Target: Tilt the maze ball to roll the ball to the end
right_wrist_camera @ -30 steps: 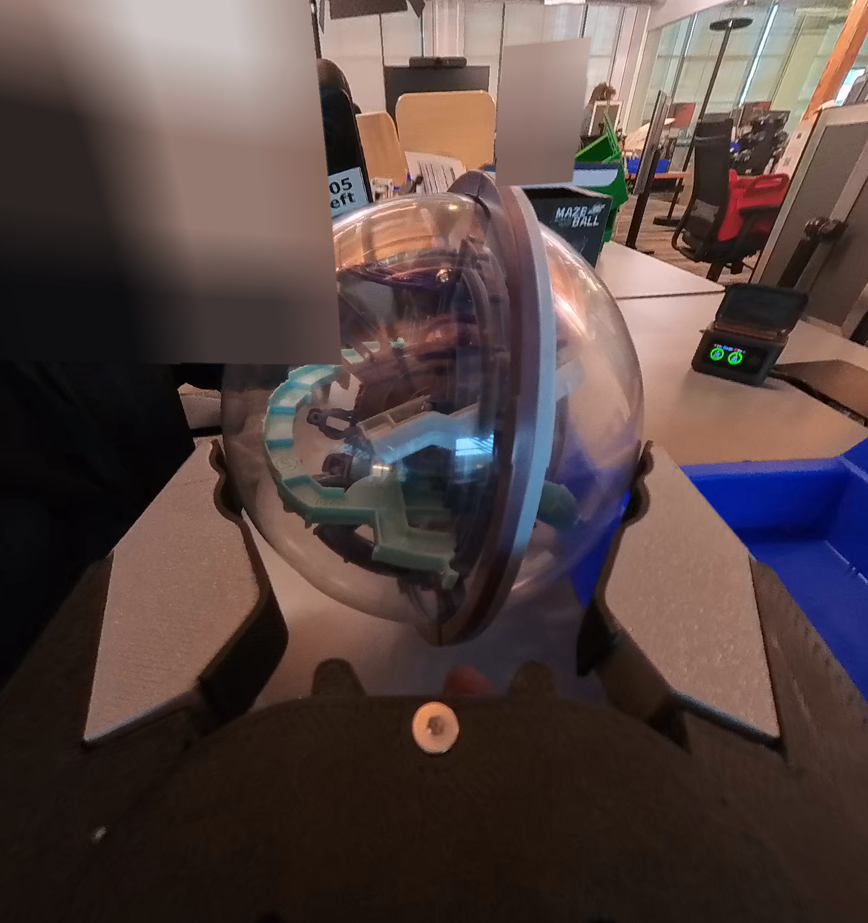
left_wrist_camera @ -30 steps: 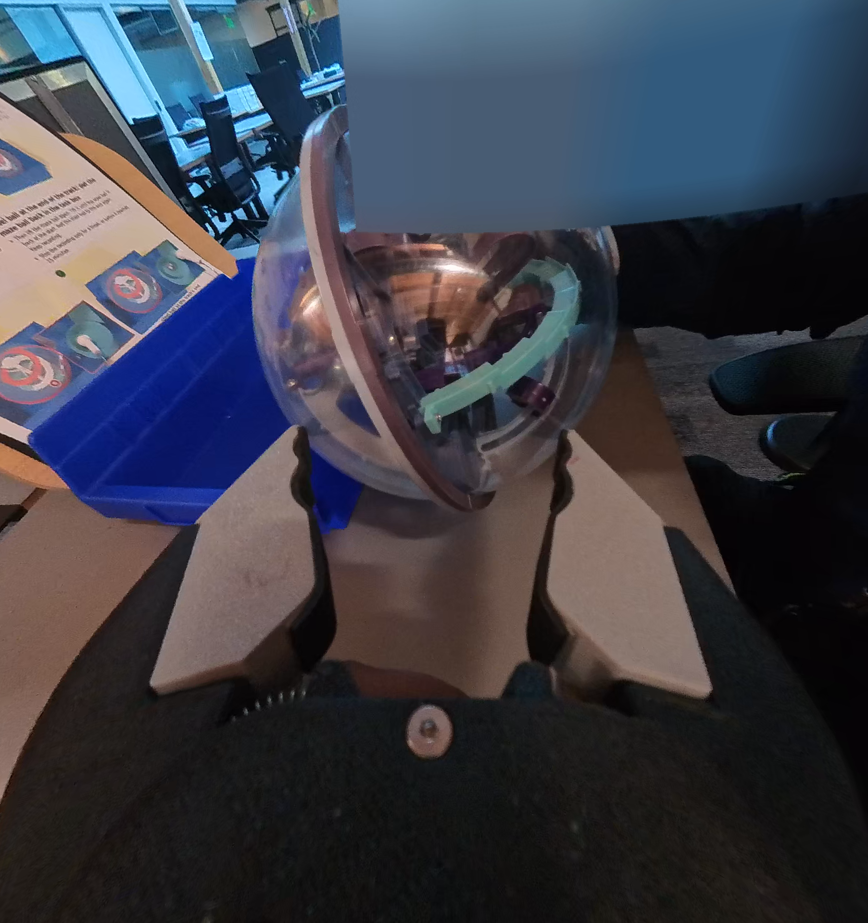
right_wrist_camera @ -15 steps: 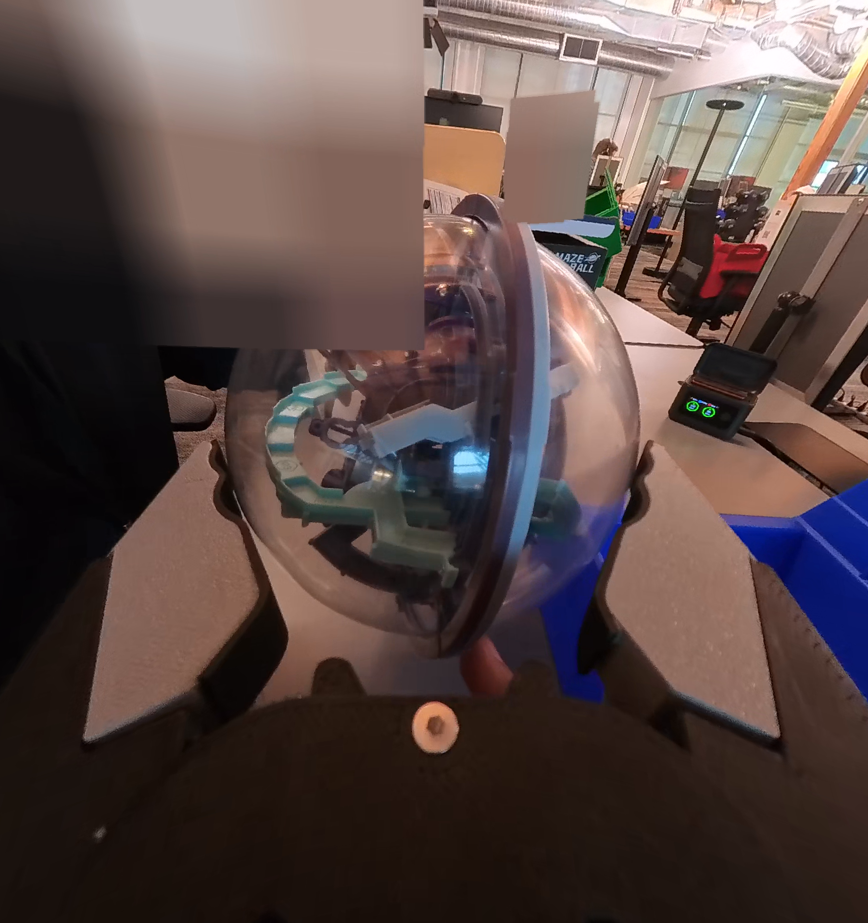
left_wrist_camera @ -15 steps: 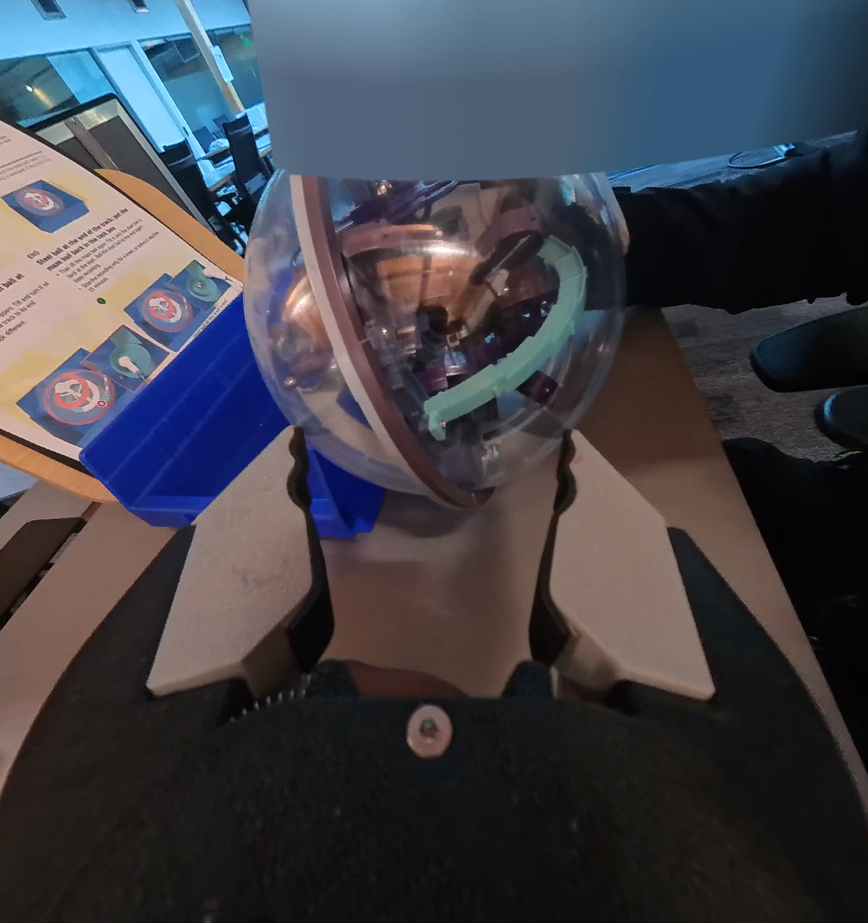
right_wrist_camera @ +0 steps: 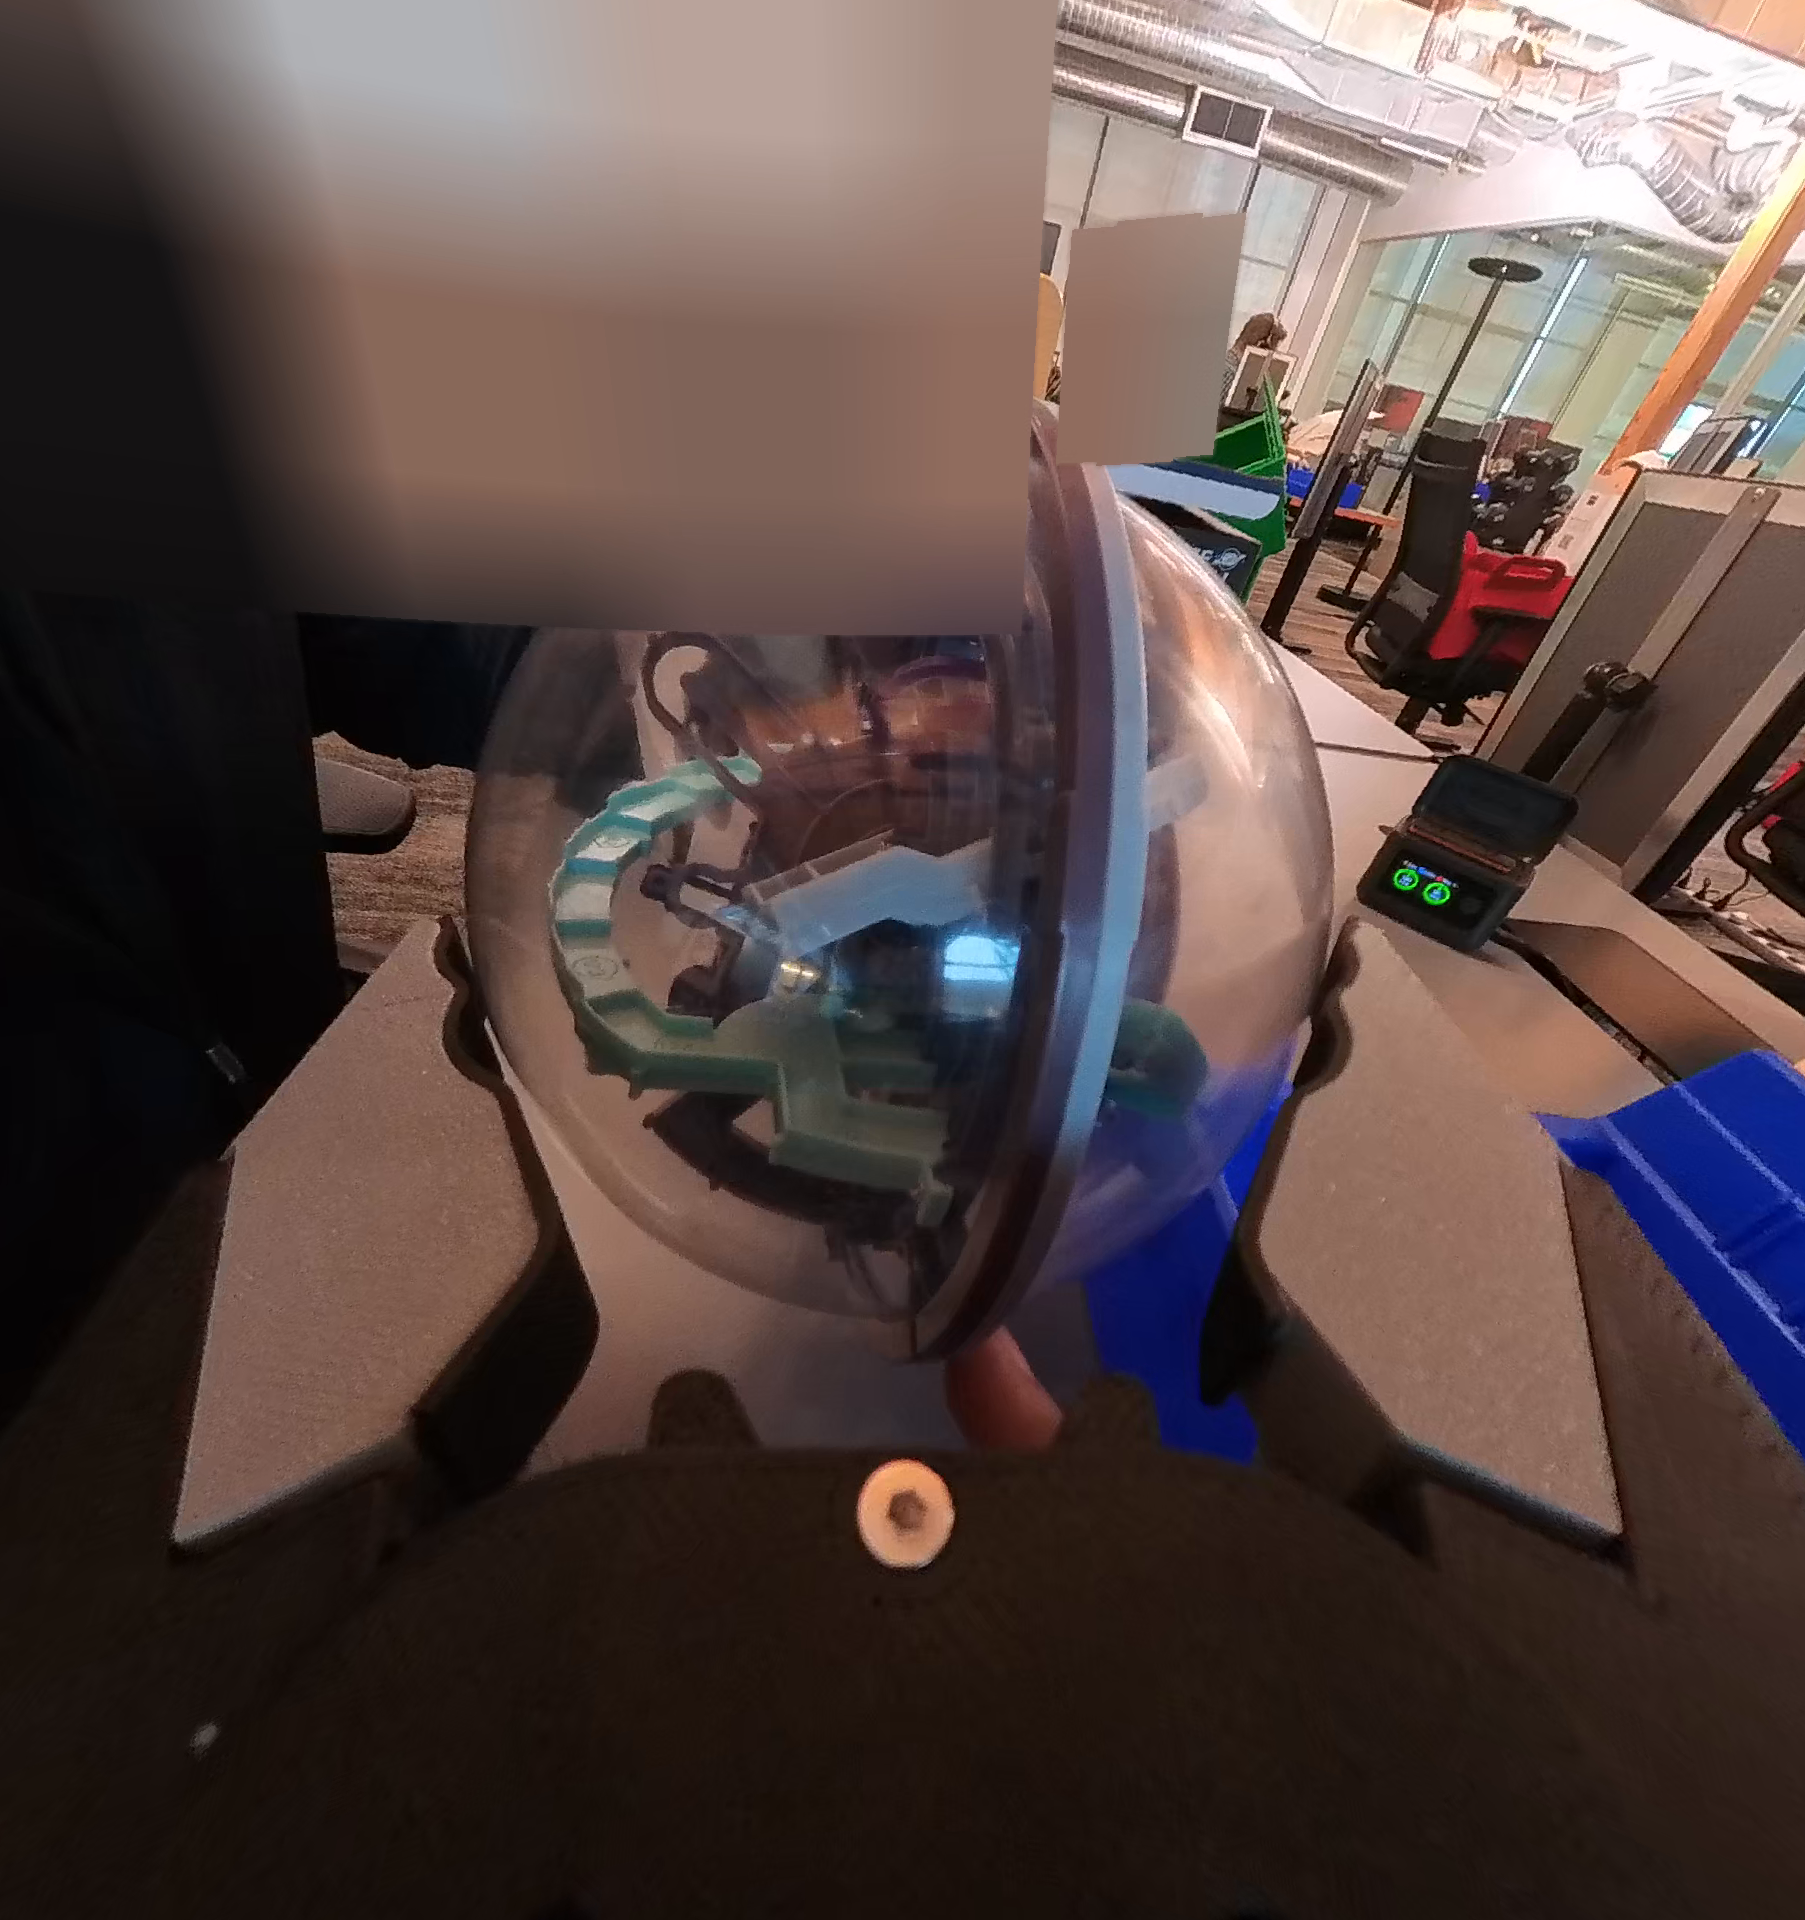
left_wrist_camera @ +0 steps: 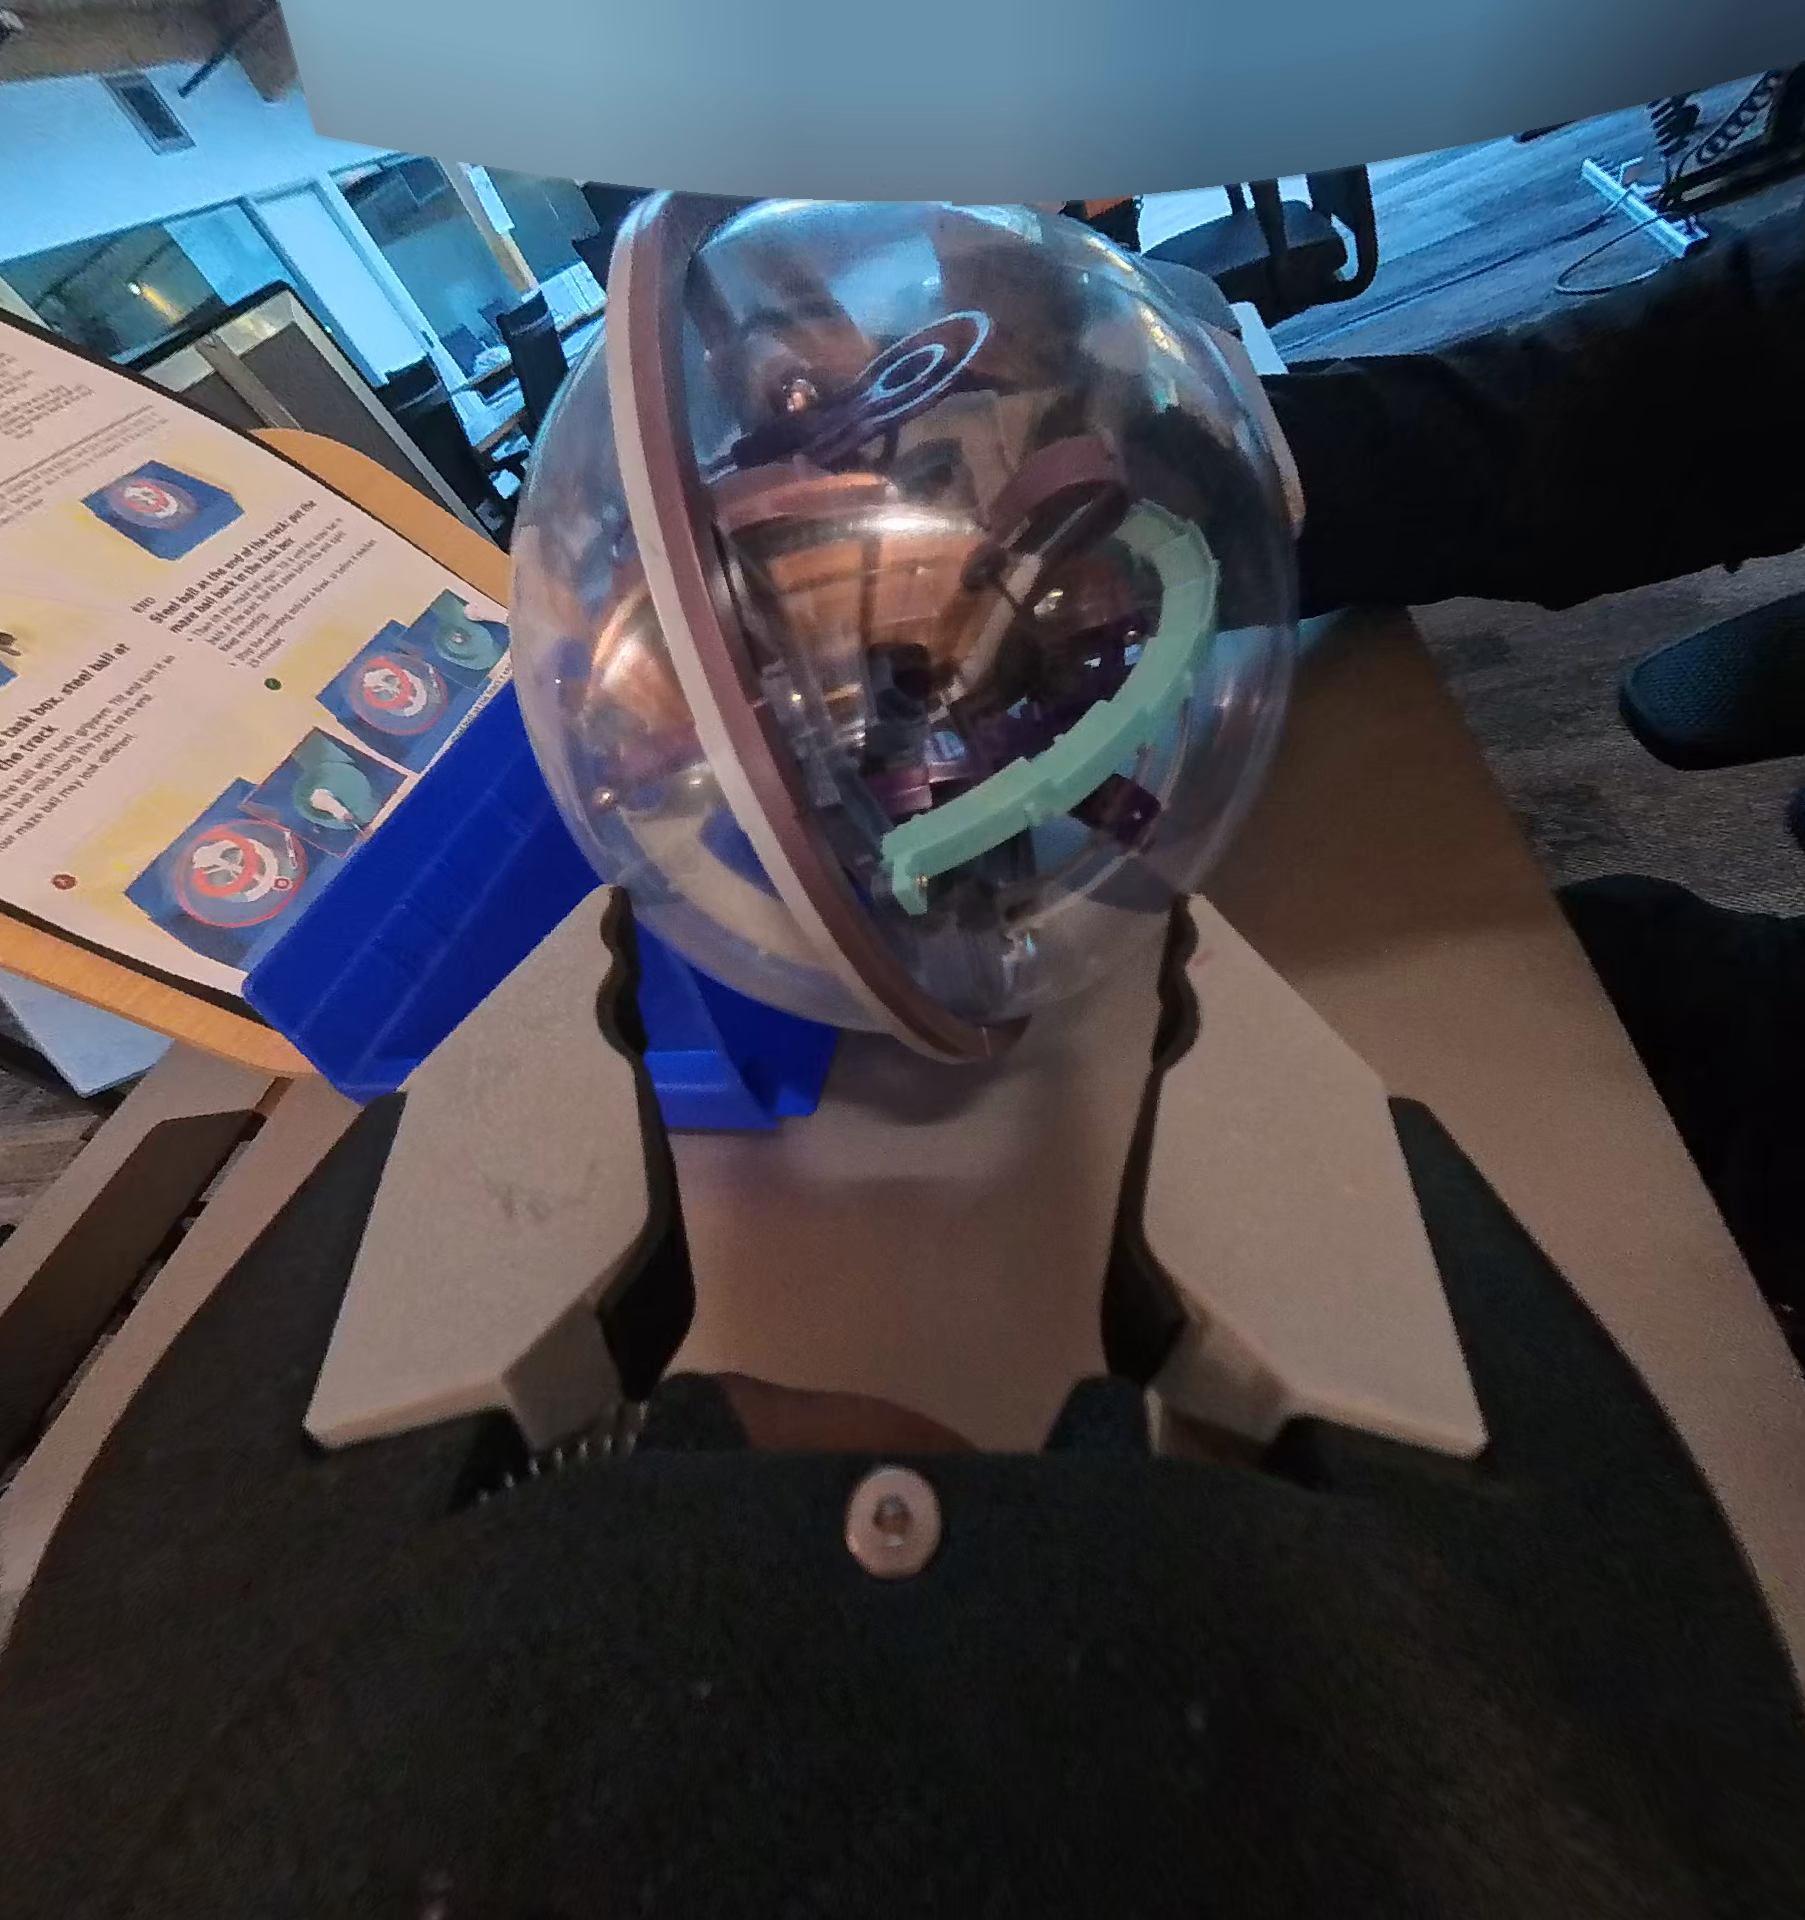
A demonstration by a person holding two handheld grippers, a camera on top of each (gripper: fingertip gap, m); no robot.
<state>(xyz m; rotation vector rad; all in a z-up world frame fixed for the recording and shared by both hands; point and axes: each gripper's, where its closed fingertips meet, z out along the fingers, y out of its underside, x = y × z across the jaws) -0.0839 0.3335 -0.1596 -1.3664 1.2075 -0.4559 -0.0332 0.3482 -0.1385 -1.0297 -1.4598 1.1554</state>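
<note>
Maze ball sits lifted above the counter, gripped from opposite sides by the left tool and right tool, its seam tilted.

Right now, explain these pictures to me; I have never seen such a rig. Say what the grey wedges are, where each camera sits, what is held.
No robot is here: a person holds a two-finger gripper in each hand, with a camera on each looking forward along its fingers. The grey wedges are those fingers.

The left gripper and the right gripper each press the clear maze ball from opposite sides and hold it above the table. Coloured tracks fill the ball, one a green track.

A blue bin stands on the table; beside it lies an instruction sheet. In the right view a small dark case sits farther off.
</note>
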